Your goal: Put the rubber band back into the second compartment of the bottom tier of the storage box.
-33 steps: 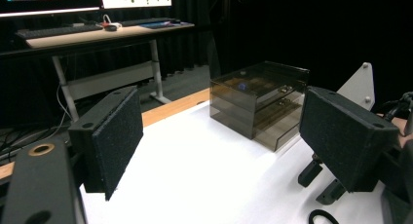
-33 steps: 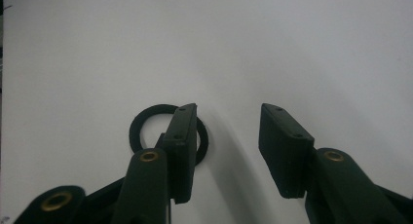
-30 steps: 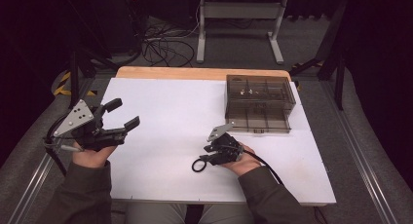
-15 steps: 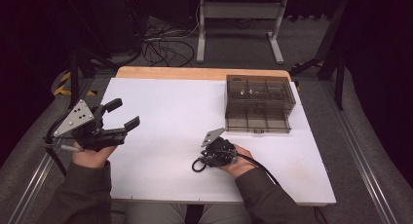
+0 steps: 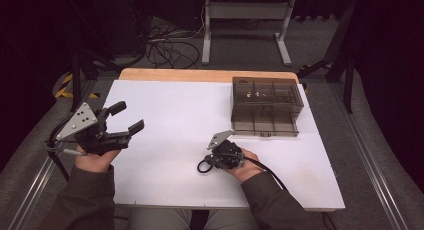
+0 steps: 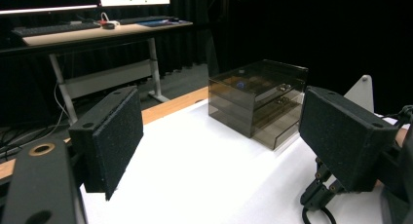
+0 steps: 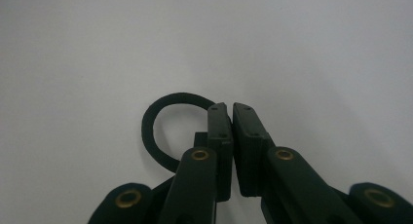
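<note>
Right gripper [image 7: 229,109] jaws just closed, pinching black ring [image 7: 156,121] rim

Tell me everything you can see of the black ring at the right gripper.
The black ring is a thin, flat-looking band, perhaps rubber, lying flat on the white table. Its right side is clamped in the shut jaws of the right gripper, which points down at it. The rest of the loop lies free.

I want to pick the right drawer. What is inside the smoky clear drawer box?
The drawer box has divided compartments; a few small bits lie in the top ones, too small to name. The tinted walls hide what the lower drawers hold.
</note>
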Demonstrator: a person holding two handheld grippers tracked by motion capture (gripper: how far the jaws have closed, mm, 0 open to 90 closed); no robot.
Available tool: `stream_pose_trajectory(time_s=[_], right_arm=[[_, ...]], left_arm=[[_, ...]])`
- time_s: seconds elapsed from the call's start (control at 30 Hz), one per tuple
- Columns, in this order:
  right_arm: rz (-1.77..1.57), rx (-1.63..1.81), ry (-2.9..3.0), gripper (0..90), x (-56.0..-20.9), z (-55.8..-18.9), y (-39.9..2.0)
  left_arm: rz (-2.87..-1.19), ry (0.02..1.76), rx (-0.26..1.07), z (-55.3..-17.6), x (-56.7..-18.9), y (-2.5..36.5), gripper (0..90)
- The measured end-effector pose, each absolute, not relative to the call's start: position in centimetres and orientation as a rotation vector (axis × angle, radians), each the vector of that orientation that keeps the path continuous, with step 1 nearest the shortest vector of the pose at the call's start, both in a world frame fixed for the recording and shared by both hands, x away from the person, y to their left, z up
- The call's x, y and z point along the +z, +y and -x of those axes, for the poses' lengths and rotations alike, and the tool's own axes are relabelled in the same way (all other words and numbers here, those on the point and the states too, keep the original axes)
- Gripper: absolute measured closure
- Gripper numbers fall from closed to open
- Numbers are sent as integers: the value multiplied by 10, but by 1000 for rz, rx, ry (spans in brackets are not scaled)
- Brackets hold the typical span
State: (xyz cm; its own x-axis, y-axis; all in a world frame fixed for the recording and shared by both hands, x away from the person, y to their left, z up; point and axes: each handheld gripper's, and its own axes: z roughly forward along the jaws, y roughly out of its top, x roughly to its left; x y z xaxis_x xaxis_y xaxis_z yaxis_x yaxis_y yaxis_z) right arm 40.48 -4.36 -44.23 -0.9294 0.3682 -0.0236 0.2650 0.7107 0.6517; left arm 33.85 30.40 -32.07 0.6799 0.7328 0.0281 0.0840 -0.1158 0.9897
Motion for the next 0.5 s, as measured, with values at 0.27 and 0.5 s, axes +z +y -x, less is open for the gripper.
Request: stream_pose_trajectory(time_s=[0.27,0.5], right_arm=[[-597,1054,2693,871,-436,-409,-53],[-665,1103,2610,872,-429,-412,-64]], left_arm=[[-1619,682,632,-338,-321,304,172],[-1620,681,629,-339,-321,303,172]])
